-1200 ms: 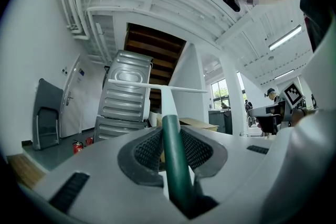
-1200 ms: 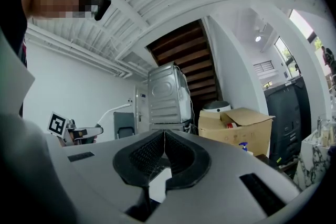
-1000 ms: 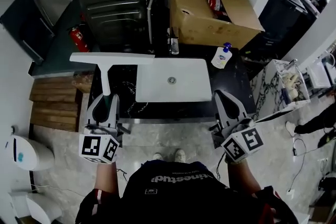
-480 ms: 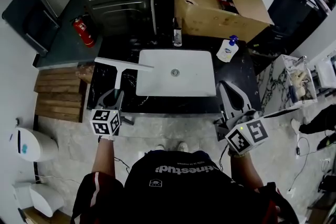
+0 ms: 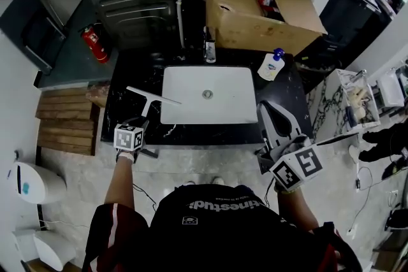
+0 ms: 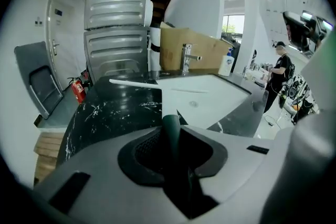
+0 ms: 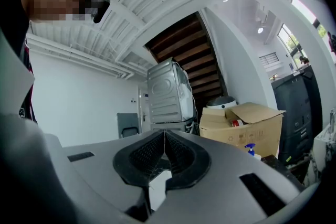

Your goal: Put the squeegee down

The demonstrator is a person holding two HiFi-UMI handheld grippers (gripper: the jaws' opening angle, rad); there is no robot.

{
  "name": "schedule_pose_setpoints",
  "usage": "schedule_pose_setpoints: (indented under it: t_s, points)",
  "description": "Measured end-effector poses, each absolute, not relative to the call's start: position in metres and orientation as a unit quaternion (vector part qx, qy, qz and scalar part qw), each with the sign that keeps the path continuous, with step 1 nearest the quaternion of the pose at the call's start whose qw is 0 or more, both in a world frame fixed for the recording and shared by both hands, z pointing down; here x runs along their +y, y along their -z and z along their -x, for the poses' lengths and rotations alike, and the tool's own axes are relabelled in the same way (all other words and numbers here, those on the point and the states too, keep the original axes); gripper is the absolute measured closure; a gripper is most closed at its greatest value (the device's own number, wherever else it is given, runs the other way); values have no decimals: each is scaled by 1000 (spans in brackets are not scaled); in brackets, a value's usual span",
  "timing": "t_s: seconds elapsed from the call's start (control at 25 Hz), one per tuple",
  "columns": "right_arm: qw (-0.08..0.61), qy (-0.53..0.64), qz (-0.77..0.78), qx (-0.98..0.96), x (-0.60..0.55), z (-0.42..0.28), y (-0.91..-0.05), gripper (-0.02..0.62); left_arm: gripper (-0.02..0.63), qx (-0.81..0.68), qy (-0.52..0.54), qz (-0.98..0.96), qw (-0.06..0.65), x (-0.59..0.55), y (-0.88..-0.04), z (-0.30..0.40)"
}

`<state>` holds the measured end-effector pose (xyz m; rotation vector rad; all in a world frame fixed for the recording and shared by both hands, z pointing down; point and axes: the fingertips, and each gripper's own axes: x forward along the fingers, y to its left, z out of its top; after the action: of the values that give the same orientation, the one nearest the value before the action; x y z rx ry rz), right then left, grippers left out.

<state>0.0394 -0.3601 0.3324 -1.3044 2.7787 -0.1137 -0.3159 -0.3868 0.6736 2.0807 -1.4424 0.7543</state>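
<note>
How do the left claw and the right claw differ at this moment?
The left claw is shut on the squeegee, gripping its dark handle; the right claw is shut with nothing between its jaws. The left claw tilts down toward the black counter left of the sink; the right claw points level, near the counter's right end. Both are grey and carry a marker cube.

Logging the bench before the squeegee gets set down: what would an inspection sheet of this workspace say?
Surface: black countertop, white sink set in it.
Job's things: squeegee, blade over countertop left of sink; contact unclear.
Clutter: soap bottle, faucet behind sink.
Grippers: left hand-held gripper shut on squeegee handle; right hand-held gripper shut, empty.
Cables: thin cable on floor.
Surroundings: cardboard box, fire extinguisher.
</note>
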Motion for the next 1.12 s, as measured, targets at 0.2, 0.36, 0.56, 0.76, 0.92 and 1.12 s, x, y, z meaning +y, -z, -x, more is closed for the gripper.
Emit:
schedule_pose_setpoints:
  t_s: [0.2, 0.36, 0.56, 0.76, 0.92, 1.12]
  points:
    - [34, 36, 431, 901, -362, -41, -331, 557, 508, -508, -312, -752, 280, -389, -697, 315]
    - [33, 33, 434, 900, -361, -42, -330, 557, 505, -511, -315, -746, 289, -386, -710, 317]
    - [36, 31, 439, 897, -359, -46, -328, 557, 497, -515, -316, -745, 283, -387, -709, 317]
    - [37, 27, 443, 896, -356, -47, -324, 557, 426, -516, -312, -747, 281, -388, -704, 323]
    - [40, 27, 441, 896, -354, -46, -323, 557, 416, -537, -299, -748, 250, -390, -670, 332]
    - [43, 27, 438, 898, -353, -43, -322, 557, 426, -568, -223, -771, 181, -403, -585, 329]
